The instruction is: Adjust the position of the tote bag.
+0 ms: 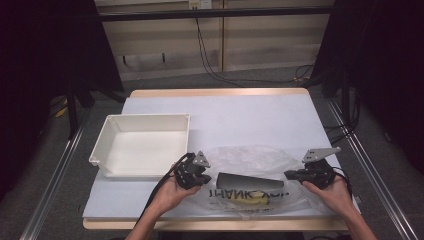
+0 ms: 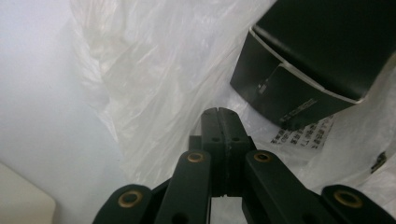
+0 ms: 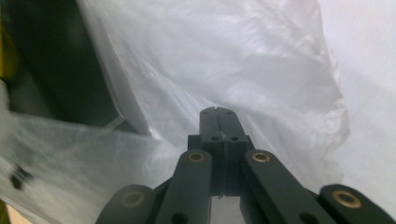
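A clear plastic bag (image 1: 260, 157) printed with "THANK YOU" lies at the front middle of the table. Inside it lies a black box (image 1: 247, 181), with something yellow (image 1: 252, 200) under the film nearer the front edge. My left gripper (image 1: 206, 177) is at the bag's left end and my right gripper (image 1: 287, 174) at its right end, pointing toward each other. In the left gripper view the jaws (image 2: 219, 112) are shut over crumpled film, the black box (image 2: 317, 56) beyond them. In the right gripper view the gripper (image 3: 218, 111) is shut against the bag (image 3: 243, 60). I cannot tell whether film is pinched.
A shallow white tray (image 1: 145, 117) with nothing in it stands at the left of the table, just behind my left gripper. The white table cover (image 1: 250, 115) stretches bare behind the bag. Metal rails run along both sides of the table.
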Demonstrator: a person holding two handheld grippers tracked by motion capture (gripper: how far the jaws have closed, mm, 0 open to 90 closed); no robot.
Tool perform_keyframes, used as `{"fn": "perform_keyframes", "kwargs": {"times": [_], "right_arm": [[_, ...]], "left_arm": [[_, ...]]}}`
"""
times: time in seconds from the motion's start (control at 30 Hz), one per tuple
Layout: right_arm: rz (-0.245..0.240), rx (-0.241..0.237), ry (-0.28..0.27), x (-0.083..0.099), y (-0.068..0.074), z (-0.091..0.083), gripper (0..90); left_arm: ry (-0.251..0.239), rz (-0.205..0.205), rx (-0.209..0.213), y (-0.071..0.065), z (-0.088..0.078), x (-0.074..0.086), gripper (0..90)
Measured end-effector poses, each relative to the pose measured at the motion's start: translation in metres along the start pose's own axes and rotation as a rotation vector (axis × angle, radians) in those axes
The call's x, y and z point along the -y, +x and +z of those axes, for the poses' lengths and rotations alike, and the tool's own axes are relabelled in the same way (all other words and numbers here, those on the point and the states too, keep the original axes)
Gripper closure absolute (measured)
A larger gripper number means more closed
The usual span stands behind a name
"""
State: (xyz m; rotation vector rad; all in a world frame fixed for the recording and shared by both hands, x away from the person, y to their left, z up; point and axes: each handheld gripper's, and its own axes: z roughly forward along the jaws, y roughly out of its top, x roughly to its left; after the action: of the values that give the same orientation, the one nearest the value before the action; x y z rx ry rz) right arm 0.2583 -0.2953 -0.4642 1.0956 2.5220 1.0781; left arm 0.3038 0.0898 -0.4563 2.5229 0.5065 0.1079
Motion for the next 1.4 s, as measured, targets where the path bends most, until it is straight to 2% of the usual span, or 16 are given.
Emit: {"fn": "perform_keyframes", "kwargs": {"times": [0.13,0.2,0.23,0.27,0.33,0.37,0.4,0.63,0.67,0.73,0.77,1.03,1.07,1.1,1.17,1.4], "right_arm": [[0.021,0.02,0.037,0.007,-0.004,0.005,90.0],[0.0,0.056,0.05,0.009,-0.004,0.004,90.0],[0.0,0.075,0.059,0.01,-0.003,0.002,90.0],[0.003,0.095,0.059,0.012,-0.002,0.0,90.0],[-0.009,0.122,0.064,0.014,-0.001,-0.002,90.0],[-0.014,0.129,0.066,0.013,0.0,-0.002,90.0],[-0.019,0.126,0.065,0.013,0.0,-0.002,90.0],[-0.017,0.0,-0.054,0.005,0.009,-0.015,90.0],[-0.018,-0.014,-0.068,0.003,0.01,-0.017,90.0],[-0.025,-0.013,-0.075,0.001,0.014,-0.019,90.0],[-0.025,-0.03,-0.085,-0.001,0.017,-0.021,90.0],[-0.086,-0.073,-0.123,-0.006,0.043,-0.031,90.0],[-0.09,-0.077,-0.126,-0.006,0.047,-0.032,90.0],[-0.099,-0.08,-0.125,-0.006,0.051,-0.033,90.0],[-0.11,-0.1,-0.123,-0.004,0.057,-0.033,90.0],[-0.122,-0.149,-0.117,0.009,0.066,-0.038,90.0]], "left_arm": [[0.011,0.006,-0.002,0.0,0.002,0.003,90.0],[-0.002,-0.018,0.004,-0.002,0.001,0.007,90.0],[0.017,0.002,-0.006,-0.001,-0.001,0.009,90.0],[0.007,-0.008,-0.015,-0.003,-0.002,0.011,90.0],[0.013,0.007,0.002,0.0,-0.004,0.013,90.0],[0.013,-0.001,0.007,0.001,-0.004,0.014,90.0],[-0.014,-0.038,0.009,-0.001,-0.002,0.014,90.0],[-0.059,-0.044,0.044,-0.004,-0.009,0.011,90.0],[-0.045,-0.006,0.044,-0.002,-0.012,0.01,90.0],[-0.084,-0.028,0.047,-0.006,-0.014,0.008,90.0],[-0.076,0.005,0.056,-0.006,-0.017,0.006,90.0],[-0.13,0.036,0.053,-0.02,-0.026,-0.004,90.0],[-0.105,0.054,0.046,-0.019,-0.027,-0.006,90.0],[-0.127,0.034,0.048,-0.019,-0.026,-0.006,89.6],[-0.115,0.055,0.049,-0.017,-0.027,-0.008,89.5],[-0.161,0.028,0.05,-0.015,-0.031,-0.012,89.3]]}}
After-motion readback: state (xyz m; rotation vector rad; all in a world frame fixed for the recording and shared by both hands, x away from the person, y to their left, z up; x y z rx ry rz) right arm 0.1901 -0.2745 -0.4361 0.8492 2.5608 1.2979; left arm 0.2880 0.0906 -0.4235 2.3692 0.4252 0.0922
